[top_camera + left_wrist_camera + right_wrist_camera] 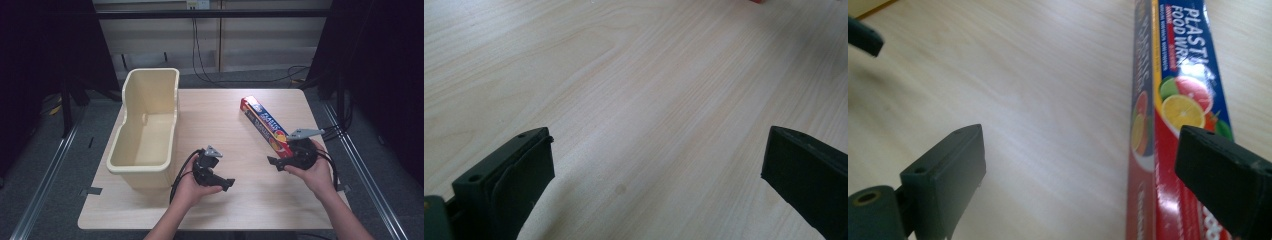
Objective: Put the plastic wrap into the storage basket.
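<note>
Right, early moments by the look of it: the food wrap box (265, 126) lies flat on the table (220, 115), angled across its right half, well apart from the cream bin (147, 125) standing empty on the left. Nothing is lifted yet. The right gripper (274, 163) sits at the box's near end, jaws spread wide, one jaw over the carton (1178, 100) and the other on bare wood, so no grip so far. The left gripper (227, 184) hovers over plain tabletop near the bin, jaws also apart, holding nothing. Judging from this, grasping, carrying and dropping into the bin all remain.
</note>
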Motion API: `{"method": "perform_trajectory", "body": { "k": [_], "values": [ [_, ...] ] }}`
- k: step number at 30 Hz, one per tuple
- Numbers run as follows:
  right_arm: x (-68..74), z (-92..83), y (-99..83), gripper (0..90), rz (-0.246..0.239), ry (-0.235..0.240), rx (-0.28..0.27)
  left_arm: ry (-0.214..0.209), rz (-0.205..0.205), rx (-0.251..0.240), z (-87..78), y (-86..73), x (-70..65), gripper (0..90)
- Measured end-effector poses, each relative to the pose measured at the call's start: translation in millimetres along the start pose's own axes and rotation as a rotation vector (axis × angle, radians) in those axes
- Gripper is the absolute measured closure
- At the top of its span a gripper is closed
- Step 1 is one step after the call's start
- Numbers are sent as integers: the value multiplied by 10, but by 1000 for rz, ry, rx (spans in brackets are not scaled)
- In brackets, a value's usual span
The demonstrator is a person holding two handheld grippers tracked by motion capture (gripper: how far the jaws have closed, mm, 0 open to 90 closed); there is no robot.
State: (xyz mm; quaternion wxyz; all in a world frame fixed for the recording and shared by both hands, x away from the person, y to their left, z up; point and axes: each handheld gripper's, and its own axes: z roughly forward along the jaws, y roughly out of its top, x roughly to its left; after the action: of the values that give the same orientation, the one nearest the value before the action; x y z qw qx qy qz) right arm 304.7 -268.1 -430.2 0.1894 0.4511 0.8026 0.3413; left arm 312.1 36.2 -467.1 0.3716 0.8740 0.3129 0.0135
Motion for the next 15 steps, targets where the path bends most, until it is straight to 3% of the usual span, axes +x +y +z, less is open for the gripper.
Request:
{"method": "perform_trajectory", "body": {
  "k": [5, 7, 15],
  "values": [
    [-228, 156, 180, 69, 38, -31, 9, -13, 5, 1, 25, 37, -29, 7],
    [-292, 194, 213, 70, 41, -45, 8, -18, 29, 12, 30, 51, -28, 7],
    [-476, 385, 258, 90, 63, -52, 39, -15, 6, -5, 17, 35, -42, 12]
  ]
}}
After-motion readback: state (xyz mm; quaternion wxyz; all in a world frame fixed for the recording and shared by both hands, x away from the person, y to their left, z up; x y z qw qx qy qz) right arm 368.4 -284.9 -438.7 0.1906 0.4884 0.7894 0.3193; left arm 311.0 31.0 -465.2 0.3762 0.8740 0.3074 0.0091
